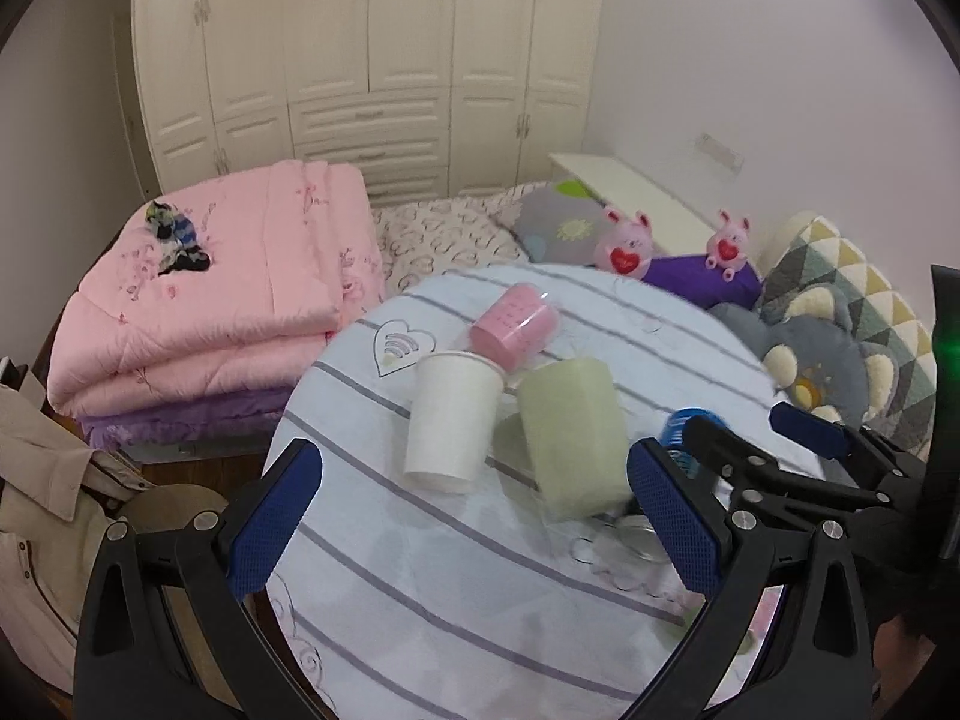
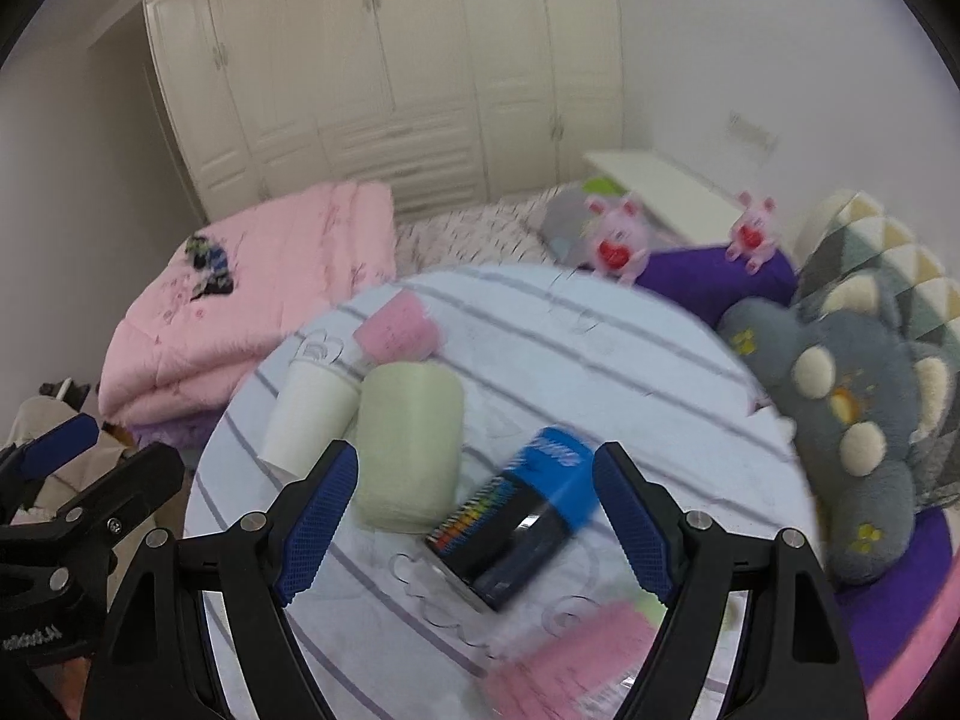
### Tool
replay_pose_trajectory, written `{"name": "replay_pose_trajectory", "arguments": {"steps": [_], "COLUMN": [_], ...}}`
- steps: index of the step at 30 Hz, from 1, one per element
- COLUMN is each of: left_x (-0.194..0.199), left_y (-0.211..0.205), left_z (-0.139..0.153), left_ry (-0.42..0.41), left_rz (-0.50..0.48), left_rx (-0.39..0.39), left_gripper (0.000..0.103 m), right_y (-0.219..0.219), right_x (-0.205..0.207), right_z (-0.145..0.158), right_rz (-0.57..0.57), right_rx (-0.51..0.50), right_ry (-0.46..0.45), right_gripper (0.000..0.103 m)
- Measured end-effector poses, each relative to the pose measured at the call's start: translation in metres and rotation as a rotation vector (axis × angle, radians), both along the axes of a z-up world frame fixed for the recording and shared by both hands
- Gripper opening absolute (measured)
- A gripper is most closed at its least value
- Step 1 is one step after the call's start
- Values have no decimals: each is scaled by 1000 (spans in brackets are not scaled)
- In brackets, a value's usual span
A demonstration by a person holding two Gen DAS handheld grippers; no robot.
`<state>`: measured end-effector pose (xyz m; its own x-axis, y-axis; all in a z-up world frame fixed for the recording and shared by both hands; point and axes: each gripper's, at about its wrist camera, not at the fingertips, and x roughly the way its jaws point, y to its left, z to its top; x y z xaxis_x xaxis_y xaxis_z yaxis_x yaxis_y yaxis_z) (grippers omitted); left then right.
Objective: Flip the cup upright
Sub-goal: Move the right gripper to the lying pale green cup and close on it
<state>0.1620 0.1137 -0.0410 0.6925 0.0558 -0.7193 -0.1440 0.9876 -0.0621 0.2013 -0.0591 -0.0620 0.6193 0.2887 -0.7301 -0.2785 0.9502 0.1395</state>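
On the round striped table (image 1: 456,600) stand three upside-down cups: a white cup (image 1: 451,423), a pale green cup (image 1: 573,438) and a pink cup (image 1: 515,330) behind them. A black and blue cup (image 2: 519,525) lies on its side, tilted, between my right gripper's open fingers. My left gripper (image 1: 474,516) is open and empty, just in front of the white and green cups. My right gripper (image 2: 474,522) is open around the black and blue cup, not touching it. The right gripper also shows in the left wrist view (image 1: 798,438).
A folded pink quilt (image 1: 228,300) lies left of the table on the bed. Plush pigs (image 1: 624,243), a purple cushion (image 1: 702,282) and a grey paw pillow (image 2: 840,420) sit behind and to the right. A pink object (image 2: 576,654) lies on the table's near edge. Beige clothing (image 1: 42,516) is at left.
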Motion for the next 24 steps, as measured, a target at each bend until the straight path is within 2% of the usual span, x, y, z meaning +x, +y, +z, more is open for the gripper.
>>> {"name": "replay_pose_trajectory", "arguments": {"steps": [5,11,15,21,24], "left_x": [27,53,61,63,61], "left_y": [22,36,43,57,61], "left_z": [-16,-34,-43,-50,-51], "left_ry": [40,78,81,95,95], "left_rz": [16,15,12,39,41], "left_rx": [-37,-44,-59,-78,-83], "left_gripper": [103,103,103,103,103], "right_y": [21,38,49,64,71], "right_x": [27,57,76,87,85], "right_z": [-21,-45,-62,-75,-79], "right_rz": [10,9,13,50,67], "right_rx": [-11,-28,-52,0,-6], "right_ry": [84,192,270,357,353], "right_gripper": [82,82,83,85,85]}}
